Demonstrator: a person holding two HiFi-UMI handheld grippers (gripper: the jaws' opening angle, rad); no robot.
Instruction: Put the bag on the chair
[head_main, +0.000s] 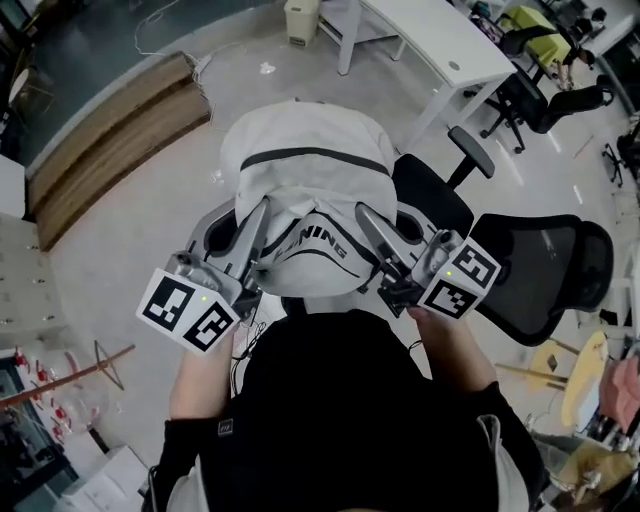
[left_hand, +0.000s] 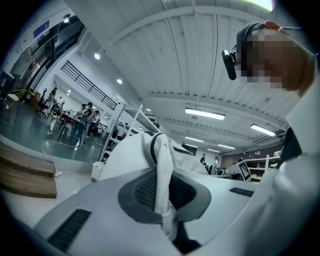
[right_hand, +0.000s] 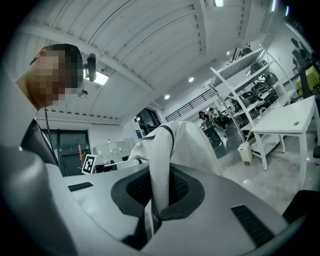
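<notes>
- My left gripper (head_main: 258, 215) is clamped on a fold of the white bag (head_main: 305, 160).
- My right gripper (head_main: 365, 218) pinches another fold.
- The black chair (head_main: 545, 265) stands just beside the bag.

We found the room bright and evenly lit from overhead. In the left gripper view long ceiling lamps (left_hand: 204, 113) glowed right of centre; in the right gripper view one lamp (right_hand: 100, 77) flared white at upper left. Both gripper views bulged at the edges, with black corners and a soft, unfocused foreground at the bottom. In the head view the white bag (head_main: 305, 160) ran nearly blown out, and the pale floor (head_main: 130, 230) carried only faint shadows.
</notes>
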